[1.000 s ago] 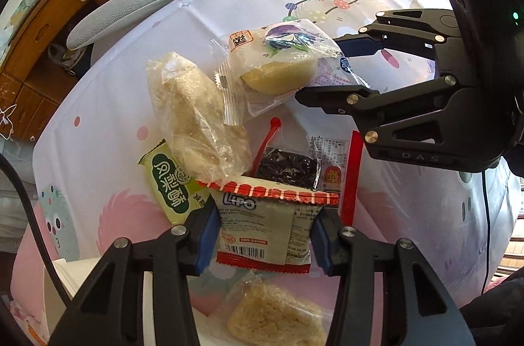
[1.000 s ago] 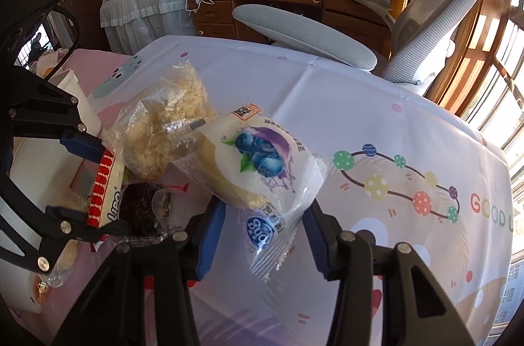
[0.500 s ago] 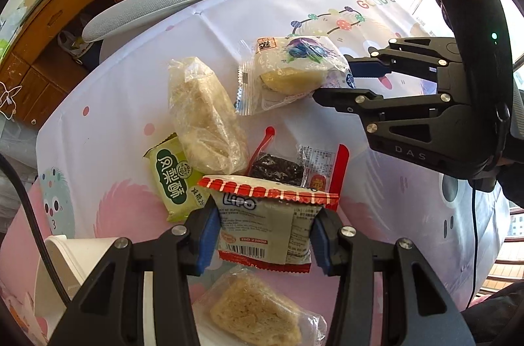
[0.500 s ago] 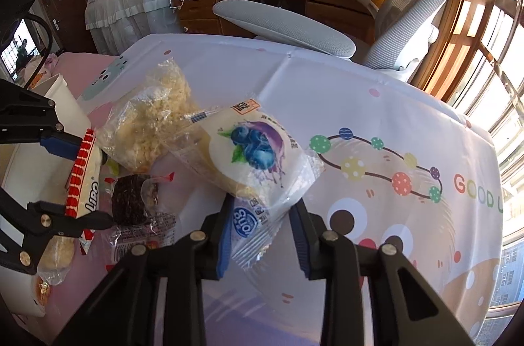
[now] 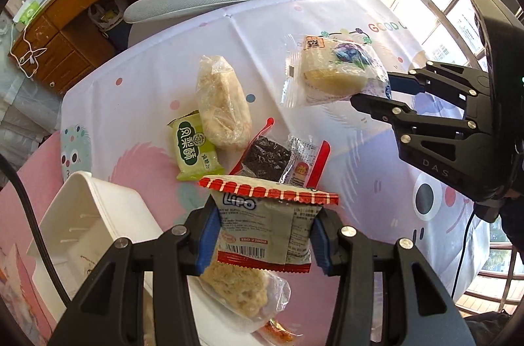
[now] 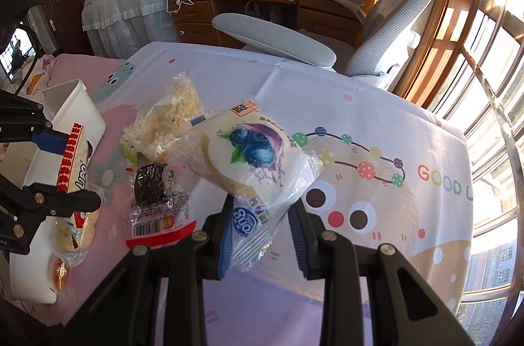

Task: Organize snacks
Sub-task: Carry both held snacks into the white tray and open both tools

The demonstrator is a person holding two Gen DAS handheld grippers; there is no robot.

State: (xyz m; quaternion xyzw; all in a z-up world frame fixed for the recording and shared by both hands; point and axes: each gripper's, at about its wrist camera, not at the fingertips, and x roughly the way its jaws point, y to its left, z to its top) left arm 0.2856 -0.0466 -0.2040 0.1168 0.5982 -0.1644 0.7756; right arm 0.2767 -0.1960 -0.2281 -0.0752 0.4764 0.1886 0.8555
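— Lifting was the step judged in hand: the Lipo packet [image 5: 265, 221] was pinched by the left gripper [image 5: 262, 234], the blueberry cake [image 6: 252, 156] by the right gripper [image 6: 262, 231], whose fingers had just been closing on its wrapper.

— A carry to the white bin [image 5: 82, 215] at nine o'clock was called for; open tabletop [image 6: 376, 208] was left toward three o'clock.

The left gripper [image 5: 262, 234] is filling the bottom of its own wrist view, pointing steeply downward, its blue-padded jaws pressing on both sides of a Lipo snack packet [image 5: 265, 224] and holding it upright. The right gripper [image 6: 260, 226] is sitting at the bottom centre of its view, angled down; its jaws have just been closing and are now pinching the tail of a blueberry pastry packet [image 6: 252, 159]. In the left view it is reaching in from the right edge.
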